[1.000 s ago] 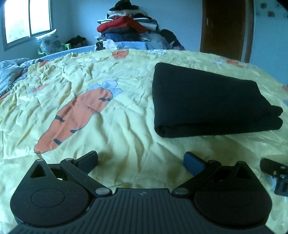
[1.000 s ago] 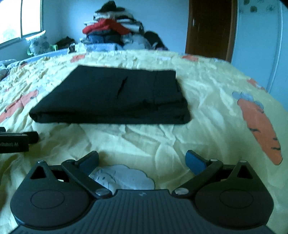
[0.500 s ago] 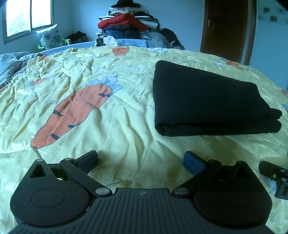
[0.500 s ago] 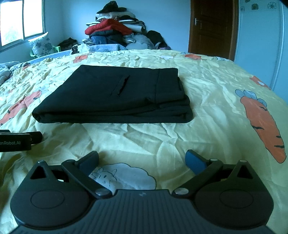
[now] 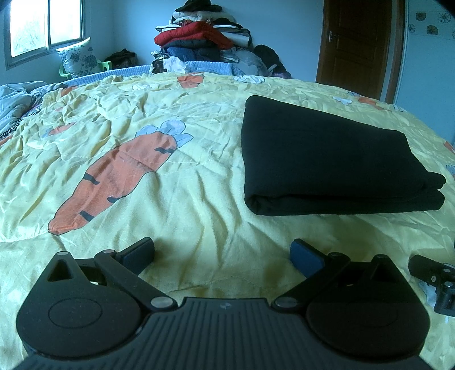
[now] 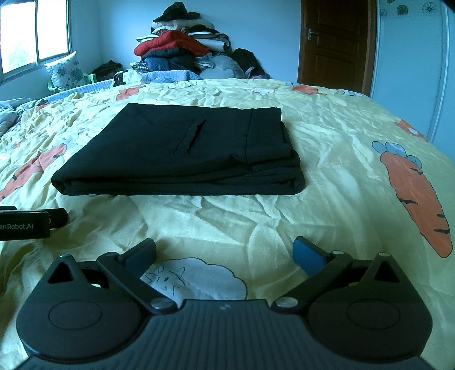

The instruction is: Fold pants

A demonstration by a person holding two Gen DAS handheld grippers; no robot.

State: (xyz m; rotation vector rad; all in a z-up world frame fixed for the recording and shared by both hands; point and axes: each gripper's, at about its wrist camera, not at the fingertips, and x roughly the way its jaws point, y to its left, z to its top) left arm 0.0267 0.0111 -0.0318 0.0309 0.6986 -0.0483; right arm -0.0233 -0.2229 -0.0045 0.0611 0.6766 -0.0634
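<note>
Black pants (image 5: 327, 153) lie folded into a flat rectangle on the yellow carrot-print bedspread (image 5: 170, 176). The right wrist view shows the same pants (image 6: 182, 159) with a pocket slit on top and stacked layers at the right edge. My left gripper (image 5: 223, 254) is open, low over the bedspread, short of the pants and to their left, holding nothing. Just as empty, my right gripper (image 6: 224, 253) is open near the bed's front, apart from the pants. Each gripper appears at the edge of the other's view.
A tall pile of clothes (image 5: 199, 39) stands at the far end of the bed. A brown door (image 5: 355, 45) is at the back right, a window (image 5: 42, 25) at the back left. Rumpled bedding (image 5: 14, 102) lies at the far left.
Both grippers have drawn back and tilted slightly, so the pants sit a little farther off and the room shows more. The pants have not moved. Both grippers stay open.
</note>
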